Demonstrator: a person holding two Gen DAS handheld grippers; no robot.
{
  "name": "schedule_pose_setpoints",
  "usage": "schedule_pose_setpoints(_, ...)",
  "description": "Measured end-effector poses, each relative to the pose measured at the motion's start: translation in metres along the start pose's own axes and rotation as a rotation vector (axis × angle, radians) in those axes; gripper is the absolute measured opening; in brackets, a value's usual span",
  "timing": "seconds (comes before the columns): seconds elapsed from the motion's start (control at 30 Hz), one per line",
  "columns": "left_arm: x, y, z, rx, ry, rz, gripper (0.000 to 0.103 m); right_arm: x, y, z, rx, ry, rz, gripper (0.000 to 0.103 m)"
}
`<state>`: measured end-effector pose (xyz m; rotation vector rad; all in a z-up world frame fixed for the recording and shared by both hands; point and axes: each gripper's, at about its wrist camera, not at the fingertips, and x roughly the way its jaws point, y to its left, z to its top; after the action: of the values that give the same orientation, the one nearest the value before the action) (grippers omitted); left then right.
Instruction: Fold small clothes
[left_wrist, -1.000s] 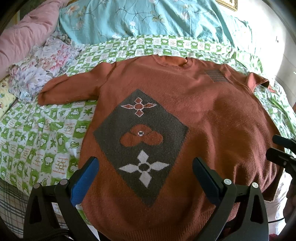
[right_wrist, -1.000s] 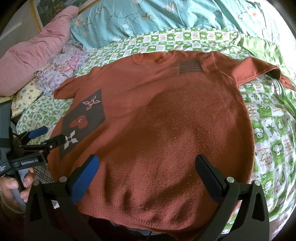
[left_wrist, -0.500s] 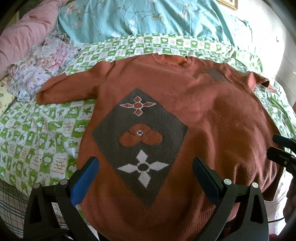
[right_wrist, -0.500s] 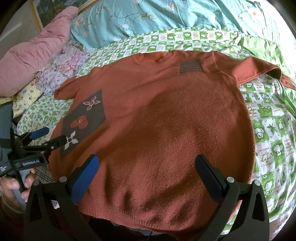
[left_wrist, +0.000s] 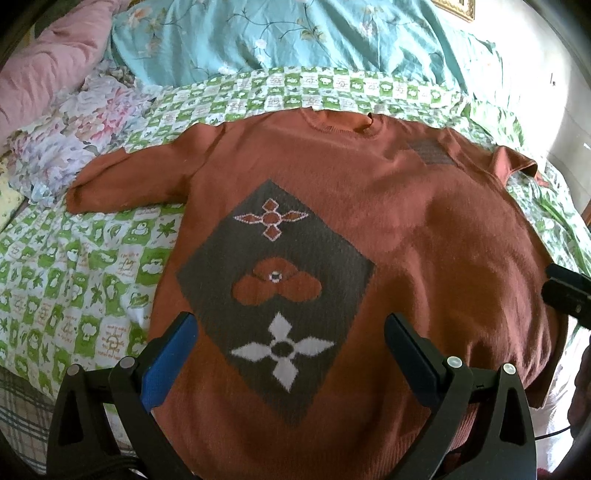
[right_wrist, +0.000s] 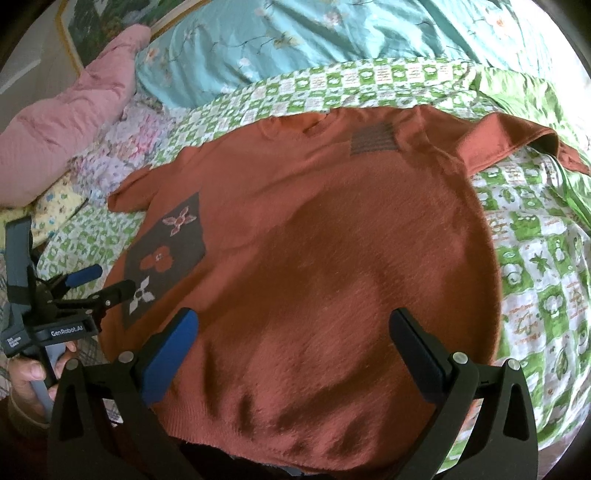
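Observation:
A rust-orange sweater (left_wrist: 424, 229) lies flat and face up on the bed, neck away from me, both sleeves spread out. It has a grey diamond panel (left_wrist: 273, 280) with flower shapes. It also shows in the right wrist view (right_wrist: 332, 258). My left gripper (left_wrist: 291, 332) is open and empty above the sweater's lower left part. My right gripper (right_wrist: 291, 328) is open and empty above the lower right part near the hem. The left gripper also shows in the right wrist view (right_wrist: 107, 280), held by a hand.
A green-and-white checked sheet (left_wrist: 74, 273) covers the bed. A teal floral quilt (left_wrist: 295, 37) lies behind the sweater. A pink pillow (right_wrist: 66, 110) and floral cloth (left_wrist: 74, 129) lie at the far left. The bed edge is at the right.
Both grippers have stayed open. The left view has shifted slightly, the sweater sitting a little higher and left in frame. The sweater has not moved.

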<state>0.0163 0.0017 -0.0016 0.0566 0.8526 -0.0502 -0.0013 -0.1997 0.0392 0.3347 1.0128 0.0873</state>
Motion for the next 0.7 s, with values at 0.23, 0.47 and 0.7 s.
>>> schedule_pose_setpoints(0.23, 0.01, -0.001, 0.027, 0.034, -0.011, 0.022, 0.101, -0.011, -0.051, 0.018, 0.101, -0.059, -0.034, 0.103)
schedule_pose_setpoints(0.47, 0.031, -0.001, 0.072, 0.048, 0.007, 0.042, 0.101, -0.033, -0.15, 0.049, 0.295, -0.164, -0.093, 0.103)
schedule_pose_setpoints(0.7, 0.062, -0.003, 0.124, 0.039, -0.013, 0.045, 0.101, -0.051, -0.263, 0.102, 0.44, -0.276, -0.239, 0.09)
